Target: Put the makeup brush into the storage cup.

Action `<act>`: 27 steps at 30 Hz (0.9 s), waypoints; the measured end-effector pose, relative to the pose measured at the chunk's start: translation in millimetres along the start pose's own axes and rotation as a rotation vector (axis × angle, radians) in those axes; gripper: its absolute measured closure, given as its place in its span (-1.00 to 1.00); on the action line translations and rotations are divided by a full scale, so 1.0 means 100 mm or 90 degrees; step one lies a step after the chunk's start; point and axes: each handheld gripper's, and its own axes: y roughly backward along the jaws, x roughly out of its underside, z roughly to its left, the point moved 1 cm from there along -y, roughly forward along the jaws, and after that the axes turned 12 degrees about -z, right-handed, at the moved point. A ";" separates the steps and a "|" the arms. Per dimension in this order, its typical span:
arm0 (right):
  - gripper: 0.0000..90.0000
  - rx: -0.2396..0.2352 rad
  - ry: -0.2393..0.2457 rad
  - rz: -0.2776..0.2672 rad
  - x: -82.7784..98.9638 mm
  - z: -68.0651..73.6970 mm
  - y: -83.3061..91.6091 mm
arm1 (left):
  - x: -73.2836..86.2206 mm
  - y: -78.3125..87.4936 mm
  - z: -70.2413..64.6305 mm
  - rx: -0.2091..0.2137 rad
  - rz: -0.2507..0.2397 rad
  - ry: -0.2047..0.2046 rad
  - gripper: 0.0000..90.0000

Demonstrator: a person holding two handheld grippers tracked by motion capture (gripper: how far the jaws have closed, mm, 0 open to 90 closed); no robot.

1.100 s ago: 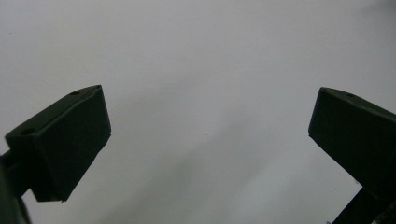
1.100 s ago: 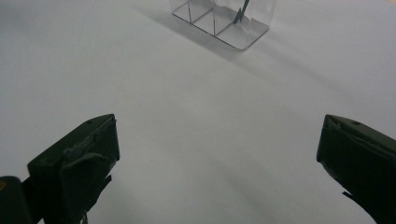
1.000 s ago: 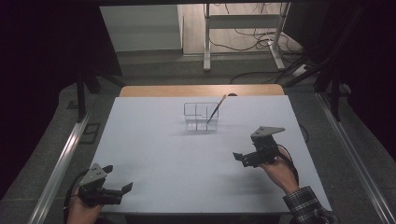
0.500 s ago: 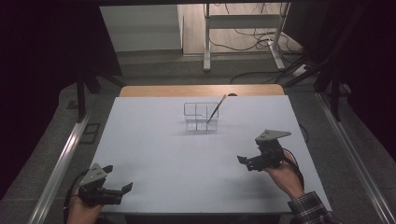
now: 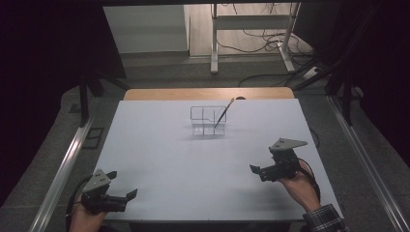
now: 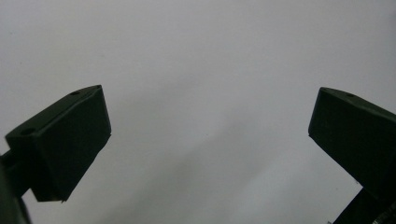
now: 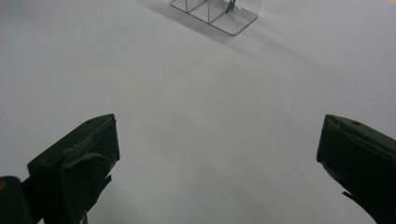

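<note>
A: Where is the right gripper (image 5: 257, 170)?

B: Over the near right part of the white table (image 5: 159, 154), jaws spread wide, holding nothing. The left gripper (image 5: 129, 195) is at the near left edge, also spread and empty.

A: And the clear organizer (image 5: 208, 120)?

B: It stands toward the far middle of the table, well apart from both grippers. A thin stick, maybe a pen (image 5: 224, 112), leans in its right compartment.

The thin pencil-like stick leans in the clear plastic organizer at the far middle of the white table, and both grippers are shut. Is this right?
Not quite: both grippers are open. The left gripper and the right gripper show their black jaws wide apart with nothing between, in the two gripper views. The thin pencil-like stick does lean in the clear plastic organizer at the far middle of the white table.
</note>
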 end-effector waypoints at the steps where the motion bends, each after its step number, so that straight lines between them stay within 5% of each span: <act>1: -1.00 0.002 0.001 -0.001 0.01 0.00 0.01 | 0.00 0.00 0.00 0.000 0.000 0.000 -1.00; 27: -1.00 0.032 -0.009 0.003 0.21 -0.05 0.25 | 0.00 0.00 0.00 0.003 -0.001 0.004 -1.00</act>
